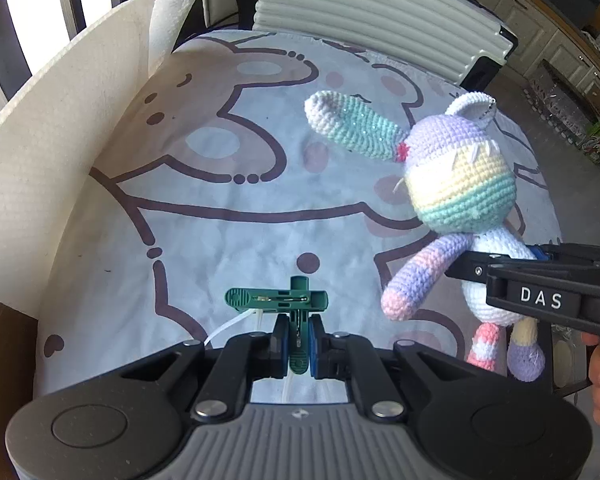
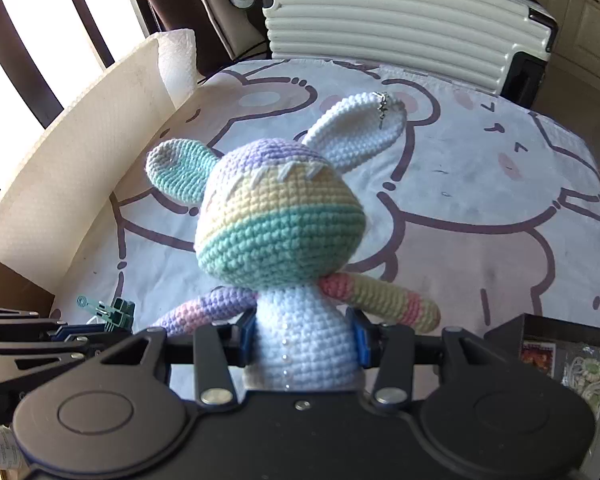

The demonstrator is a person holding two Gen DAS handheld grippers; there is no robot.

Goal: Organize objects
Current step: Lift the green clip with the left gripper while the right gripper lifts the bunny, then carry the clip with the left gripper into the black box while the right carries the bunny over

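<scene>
Sunlit and cluttered, the room holds a tabletop point(image 2: 500, 184) under a cartoon-print cloth, a ribbed suitcase point(image 2: 400, 12) behind it and a paper-towel sheet point(image 1: 60, 140) standing along one edge. The right tongs point(image 2: 304, 340) are closed on the white body of a crochet bunny point(image 2: 280, 216), squeezing it at the waist; the bunny hangs clear of the cloth, its long axis running straight out from the tongs, head far, legs near. The left tongs point(image 1: 296, 344) are fully closed on a green clip point(image 1: 278, 300), a white strap trailing below it. Both tongs tilt steeply down, side by side, the clip just beside the bunny's arm. Where each goes isn't evident; a box corner point(image 2: 560, 344) sits nearest the right tongs.
</scene>
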